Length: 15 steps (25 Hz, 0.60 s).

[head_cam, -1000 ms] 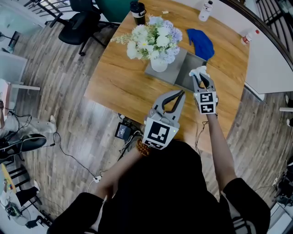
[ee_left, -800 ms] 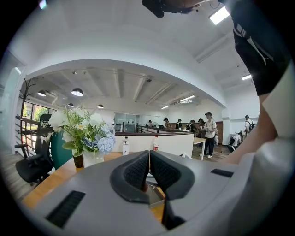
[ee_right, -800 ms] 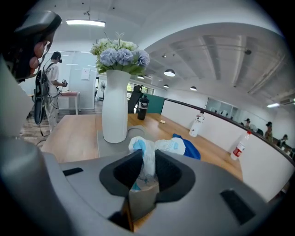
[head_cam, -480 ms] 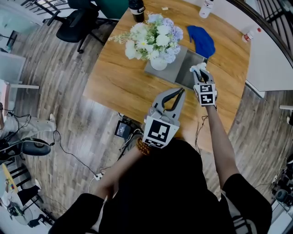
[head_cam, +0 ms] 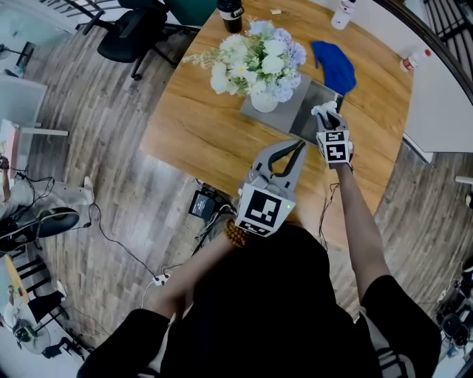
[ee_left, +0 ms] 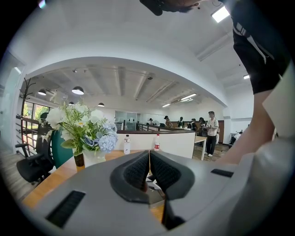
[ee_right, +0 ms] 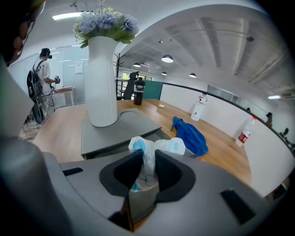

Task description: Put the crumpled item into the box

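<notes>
The crumpled item (ee_right: 148, 150), a white and blue wad, is pinched between the jaws of my right gripper (ee_right: 146, 156). In the head view that gripper (head_cam: 329, 118) hangs over the right, open end of the flat grey box (head_cam: 292, 111) with the wad (head_cam: 323, 110) sticking out past its tips. In the right gripper view the box (ee_right: 115, 133) lies just below and ahead. My left gripper (head_cam: 295, 146) is shut and empty, level, near the table's front edge; its pads (ee_left: 138, 170) meet.
A white vase of flowers (head_cam: 260, 63) stands on the box's left part. A blue cloth (head_cam: 334, 65) lies behind the box. Bottles (head_cam: 344, 13) stand at the wooden table's far edge (head_cam: 185, 125). An office chair (head_cam: 129, 37) and cables (head_cam: 203, 205) are on the floor.
My right gripper has sunk toward the box's open end with the crumpled item still in its jaws. The left gripper has kept its place.
</notes>
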### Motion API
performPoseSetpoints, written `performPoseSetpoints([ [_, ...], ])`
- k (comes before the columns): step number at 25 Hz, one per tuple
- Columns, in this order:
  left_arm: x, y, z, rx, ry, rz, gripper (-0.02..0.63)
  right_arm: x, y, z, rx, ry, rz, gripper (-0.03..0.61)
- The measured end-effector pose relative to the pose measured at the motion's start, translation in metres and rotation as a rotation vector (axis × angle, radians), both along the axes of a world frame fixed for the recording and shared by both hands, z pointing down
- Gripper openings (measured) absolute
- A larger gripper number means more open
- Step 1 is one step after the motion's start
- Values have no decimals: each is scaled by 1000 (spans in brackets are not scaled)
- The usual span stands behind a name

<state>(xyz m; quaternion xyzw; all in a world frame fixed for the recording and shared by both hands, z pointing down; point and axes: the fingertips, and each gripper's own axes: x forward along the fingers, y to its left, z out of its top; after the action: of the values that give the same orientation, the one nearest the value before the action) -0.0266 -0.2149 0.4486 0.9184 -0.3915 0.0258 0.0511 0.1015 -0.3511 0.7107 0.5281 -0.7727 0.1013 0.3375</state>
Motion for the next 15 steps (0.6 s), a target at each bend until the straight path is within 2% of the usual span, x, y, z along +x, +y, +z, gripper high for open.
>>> performPoseSetpoints([
  [11, 4, -2, 3, -2, -16, 10, 23, 4, -6, 22, -66, 3, 19, 97],
  [15, 8, -3, 1, -1, -19, 21, 23, 9, -5, 30, -108, -32, 64, 100],
])
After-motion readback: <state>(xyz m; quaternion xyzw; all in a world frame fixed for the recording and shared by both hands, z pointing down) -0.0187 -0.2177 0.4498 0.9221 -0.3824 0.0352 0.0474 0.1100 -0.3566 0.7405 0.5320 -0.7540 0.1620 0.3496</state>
